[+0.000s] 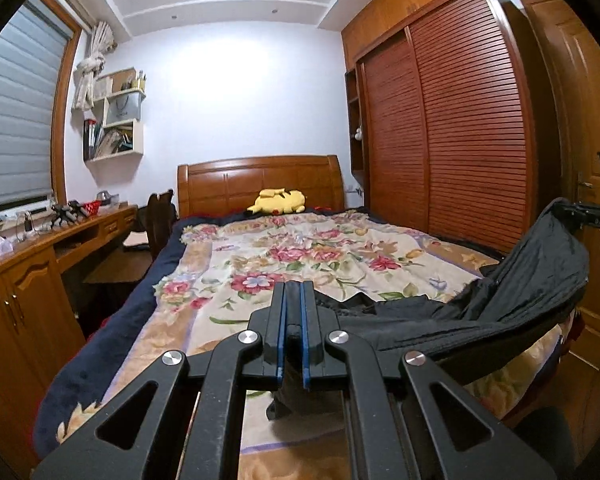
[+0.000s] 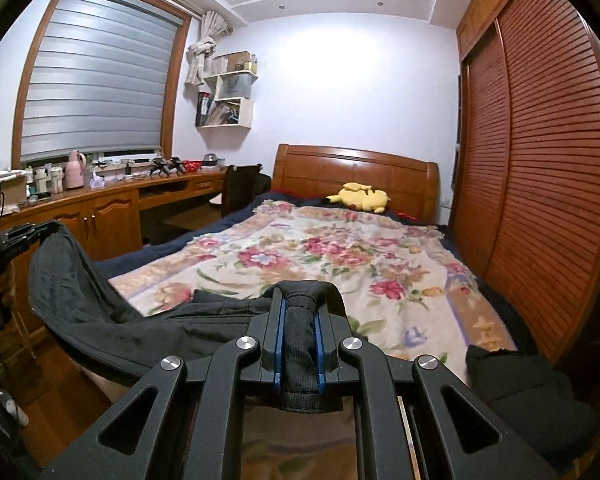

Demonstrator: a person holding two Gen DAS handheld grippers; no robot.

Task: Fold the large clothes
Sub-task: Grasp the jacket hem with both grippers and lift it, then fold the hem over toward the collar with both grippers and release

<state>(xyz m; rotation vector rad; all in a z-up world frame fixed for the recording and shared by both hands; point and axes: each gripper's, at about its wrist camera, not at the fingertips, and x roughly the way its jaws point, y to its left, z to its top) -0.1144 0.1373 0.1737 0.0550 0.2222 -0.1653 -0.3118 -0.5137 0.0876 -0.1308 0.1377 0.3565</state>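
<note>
Both clamped on dark garment [image 1: 480, 312] above bed [image 1: 260, 256]: left hand-held gripper [image 1: 293, 292], right hand-held gripper [image 2: 299, 300], near level.

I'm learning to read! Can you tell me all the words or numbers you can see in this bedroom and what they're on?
"DAS", or nearly that: small pale marks on the right gripper, too blurred to be sure.
Print on the grey paper bag on the wall shelf: too small to read.
Book spines: too blurred to read.
Nothing else shows writing.
</note>
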